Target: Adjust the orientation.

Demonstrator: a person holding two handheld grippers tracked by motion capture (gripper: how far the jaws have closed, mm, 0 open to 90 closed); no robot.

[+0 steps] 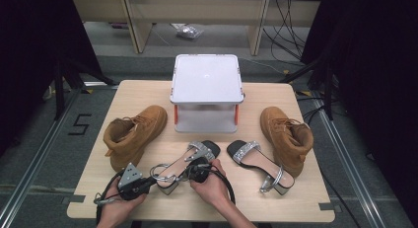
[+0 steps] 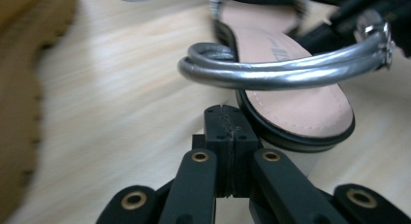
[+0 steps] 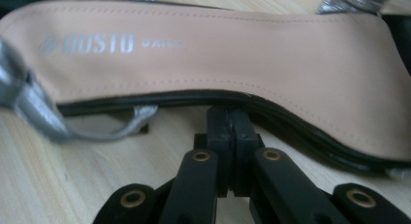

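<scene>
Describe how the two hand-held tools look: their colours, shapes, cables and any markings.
Both tools are black. Each ends in two flat black jaws on black link arms with brass-coloured rivets. The left tool carries a grey three-cornered plate with small dark holes on top. The right tool trails a black cable that loops beside the hand. The forearms are bare, with no sleeves.

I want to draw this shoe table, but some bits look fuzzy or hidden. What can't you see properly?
- Left sandal: in the high view, the right tongs and hand cover its middle.
- Lower shelf of the grey rack: mostly hidden by its top in the high view.
- Left boot: blurred and cut off by the left gripper view's edge.
- Insole lettering: too blurred to read surely in the right gripper view.
</scene>
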